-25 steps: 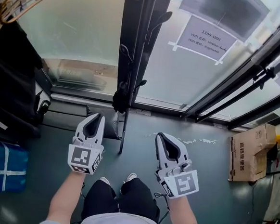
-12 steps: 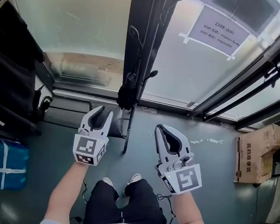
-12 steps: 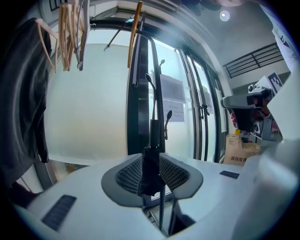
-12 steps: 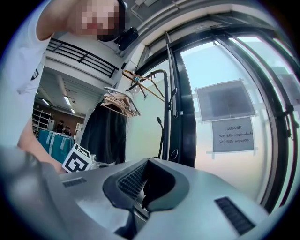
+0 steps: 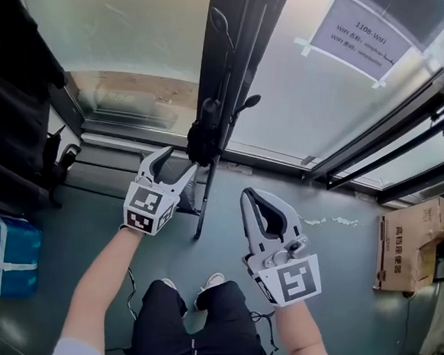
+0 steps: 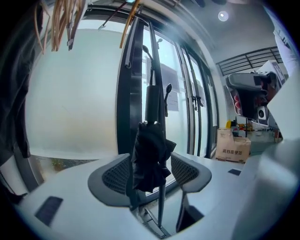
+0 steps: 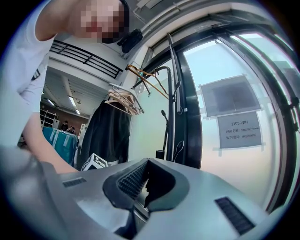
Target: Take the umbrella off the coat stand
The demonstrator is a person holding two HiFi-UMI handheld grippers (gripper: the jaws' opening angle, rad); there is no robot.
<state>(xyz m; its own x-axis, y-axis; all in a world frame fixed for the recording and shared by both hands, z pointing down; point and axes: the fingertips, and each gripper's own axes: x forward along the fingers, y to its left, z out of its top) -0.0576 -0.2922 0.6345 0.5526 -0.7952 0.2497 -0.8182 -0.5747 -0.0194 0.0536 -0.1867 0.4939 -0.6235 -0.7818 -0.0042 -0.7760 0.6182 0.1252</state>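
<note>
Hanging folded, the black umbrella [image 5: 202,139] rested against the coat stand [image 5: 228,74].
At the stand's foot, the left gripper [image 5: 179,159] was opening its jaws around the umbrella without gripping it; the right gripper [image 5: 247,195], right of the stand, was closed and empty.

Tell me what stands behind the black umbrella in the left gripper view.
Behind the umbrella rise the coat stand's thin dark pole and a black door frame, with frosted glass beyond. The pole's lower stretch and the umbrella's hanging point are covered by its folds.
</note>
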